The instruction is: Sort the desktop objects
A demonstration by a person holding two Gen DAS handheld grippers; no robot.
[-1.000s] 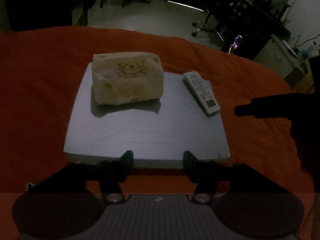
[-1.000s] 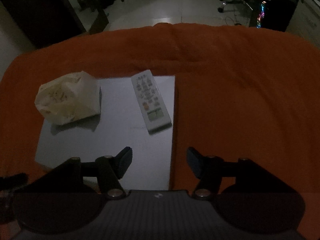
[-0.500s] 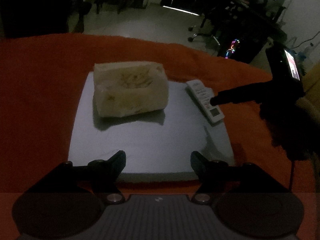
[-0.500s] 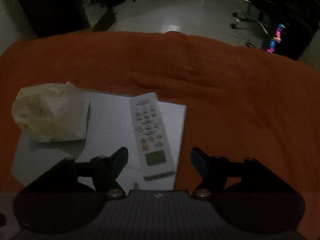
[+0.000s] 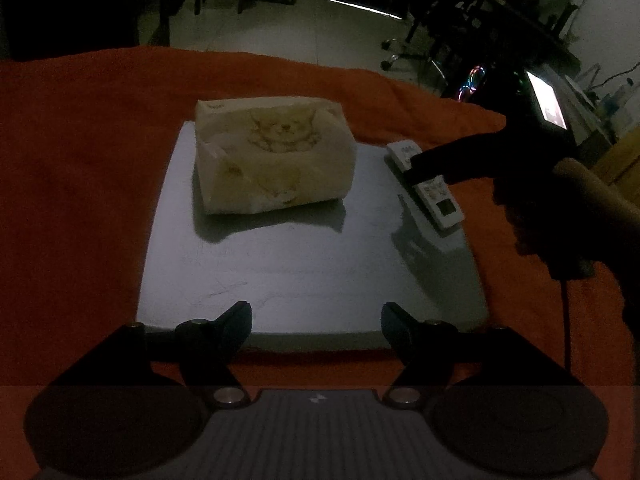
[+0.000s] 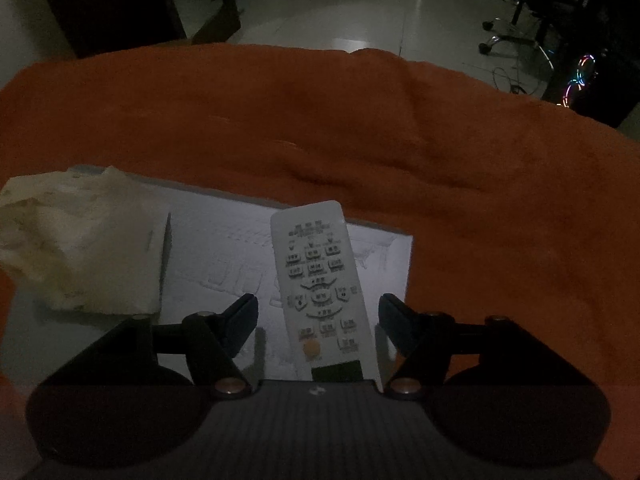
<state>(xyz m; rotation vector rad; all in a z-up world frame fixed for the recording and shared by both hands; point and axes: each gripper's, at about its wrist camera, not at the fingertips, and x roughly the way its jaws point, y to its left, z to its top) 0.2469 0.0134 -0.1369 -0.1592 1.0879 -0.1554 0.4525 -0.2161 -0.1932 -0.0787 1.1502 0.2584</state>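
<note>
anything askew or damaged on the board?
Nothing spilled or broken. The cream tissue pack with a dog print is crumpled and sits skewed on the grey flat board. The white remote control lies at a slant along the board's right edge, between the open right gripper fingers.

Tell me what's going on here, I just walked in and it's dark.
A person is tidying with two handheld grippers. The right gripper is open, straddling a white remote on a grey board, not yet gripping. The left gripper hangs open at the board's near edge. A tissue pack sits untouched.
</note>
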